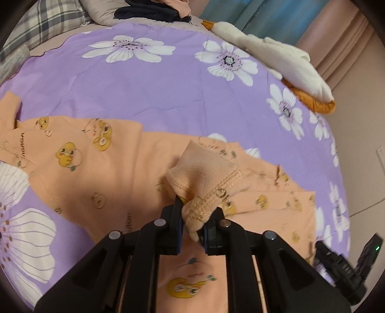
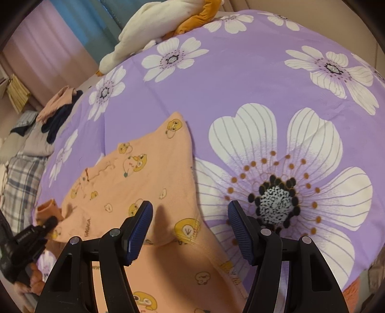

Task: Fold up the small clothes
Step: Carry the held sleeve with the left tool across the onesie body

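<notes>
Garment [image 1: 101,173] spread on bedspread [image 1: 168,91], near its front edge. Cuff [image 1: 207,183] lifted off garment, between left gripper [image 1: 192,231] jaws, above garment's middle. Right gripper [image 2: 190,231] above garment's right edge, jaws apart, nothing between them. Plush toy [image 1: 288,62] at bedspread's far right edge in left wrist view. Clothes pile [image 1: 154,9] beyond far edge, pillow [image 1: 48,21] beyond far left corner.

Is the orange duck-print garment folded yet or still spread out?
Partly folded. The left gripper pinches a cuff-like end of the orange garment, lifted over the flat body; the rest lies spread on the purple bedspread.
</notes>
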The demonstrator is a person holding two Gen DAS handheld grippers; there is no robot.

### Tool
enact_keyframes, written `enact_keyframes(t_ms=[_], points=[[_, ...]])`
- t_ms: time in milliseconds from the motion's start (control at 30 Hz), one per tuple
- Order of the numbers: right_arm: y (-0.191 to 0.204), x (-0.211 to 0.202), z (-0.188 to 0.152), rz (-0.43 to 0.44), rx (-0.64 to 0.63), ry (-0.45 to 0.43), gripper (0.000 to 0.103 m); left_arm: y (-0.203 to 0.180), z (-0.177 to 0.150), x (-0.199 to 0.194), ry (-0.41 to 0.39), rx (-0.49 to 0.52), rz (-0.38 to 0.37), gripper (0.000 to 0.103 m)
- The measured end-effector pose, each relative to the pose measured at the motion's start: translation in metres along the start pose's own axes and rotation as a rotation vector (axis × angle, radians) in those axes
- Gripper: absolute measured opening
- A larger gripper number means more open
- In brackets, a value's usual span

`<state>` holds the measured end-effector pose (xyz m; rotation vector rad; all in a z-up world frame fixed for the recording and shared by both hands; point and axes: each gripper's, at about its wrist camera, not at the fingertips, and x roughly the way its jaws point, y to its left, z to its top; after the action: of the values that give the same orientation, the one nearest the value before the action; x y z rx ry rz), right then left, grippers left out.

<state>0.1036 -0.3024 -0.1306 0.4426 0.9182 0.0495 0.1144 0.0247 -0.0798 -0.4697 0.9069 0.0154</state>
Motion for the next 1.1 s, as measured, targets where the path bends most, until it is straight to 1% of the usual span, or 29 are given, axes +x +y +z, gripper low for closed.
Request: enact_keyframes(t_ms=[67,133,300,400,500,600,667,767,800,833,900,933,967,1033,1100], points=[[0.002,0.001,-0.001,0.004,-0.005,0.005,0.064,0.004,0.000,-0.001,-0.003,0.005,0.000,0.018],[0.003,0.003,-0.001,0.003,-0.011,0.011,0.064,0.009,0.000,-0.002,-0.003,0.001,0.013,0.023],[0.004,0.004,0.000,0.005,-0.017,0.013,0.064,0.022,0.005,-0.012,-0.037,-0.031,0.041,0.023],[0.004,0.004,0.000,0.004,-0.017,0.014,0.064,0.034,0.005,-0.011,-0.027,-0.065,0.039,0.023],[0.005,0.005,-0.001,0.004,-0.020,0.015,0.064,0.039,0.001,-0.007,-0.005,-0.088,0.013,0.021],[0.007,0.005,-0.002,0.002,-0.027,0.016,0.064,0.041,-0.005,-0.003,0.011,-0.083,0.003,0.020],[0.008,0.006,-0.001,-0.001,-0.036,0.018,0.064,0.040,-0.009,-0.001,0.001,-0.068,0.021,0.011],[0.011,0.010,-0.002,0.000,-0.053,0.021,0.064,0.042,-0.010,-0.001,-0.015,-0.067,0.049,0.008],[0.012,0.011,-0.003,0.003,-0.060,0.022,0.059,0.041,-0.010,-0.003,-0.027,-0.065,0.054,0.007],[0.013,0.011,-0.003,0.004,-0.065,0.023,0.049,0.040,-0.010,-0.005,-0.040,-0.054,0.059,0.007],[0.015,0.014,-0.004,0.008,-0.082,0.027,0.039,0.039,-0.009,-0.008,-0.064,-0.040,0.075,0.006],[0.015,0.015,-0.005,0.005,-0.086,0.028,0.031,0.039,-0.008,-0.010,-0.073,-0.040,0.078,0.006],[0.016,0.017,-0.005,-0.009,-0.096,0.025,0.026,0.039,-0.007,-0.011,-0.076,-0.043,0.073,0.006],[0.016,0.015,-0.006,-0.033,-0.114,0.013,0.012,0.043,-0.006,-0.012,-0.077,-0.056,0.074,0.006],[0.016,0.009,-0.005,-0.022,-0.118,-0.014,0.010,0.046,-0.005,-0.013,-0.074,-0.060,0.074,0.006]])
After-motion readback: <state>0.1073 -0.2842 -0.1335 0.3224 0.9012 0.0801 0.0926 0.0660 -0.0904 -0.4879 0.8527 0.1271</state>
